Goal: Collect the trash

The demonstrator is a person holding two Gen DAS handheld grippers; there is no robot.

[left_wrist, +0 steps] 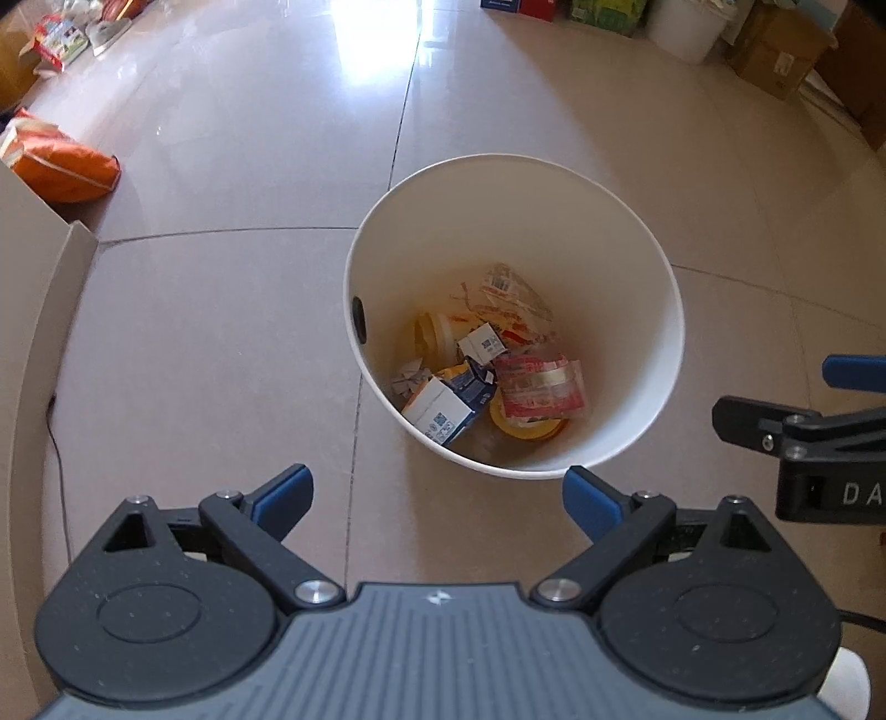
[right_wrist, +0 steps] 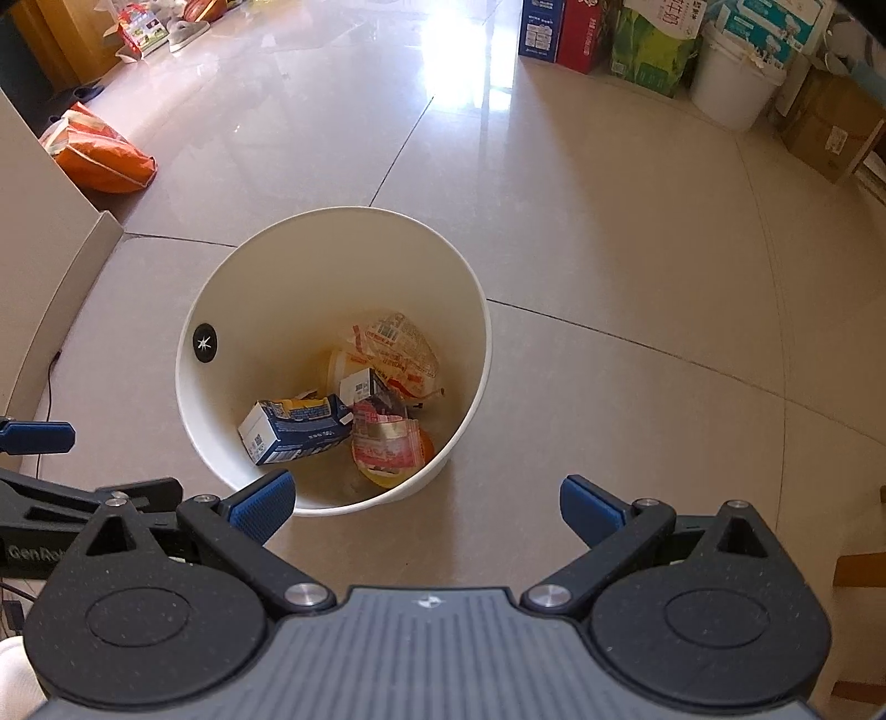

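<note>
Right wrist view: orange bag [right_wrist: 105, 160], boxes [right_wrist: 559, 30] well beyond bin [right_wrist: 232, 277].

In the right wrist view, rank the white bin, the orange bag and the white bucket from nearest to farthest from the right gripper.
1. White bin: just ahead of the open right gripper, slightly left, trash inside.
2. Orange bag: on the floor, far left.
3. White bucket: far right, by the boxes along the wall.
</note>
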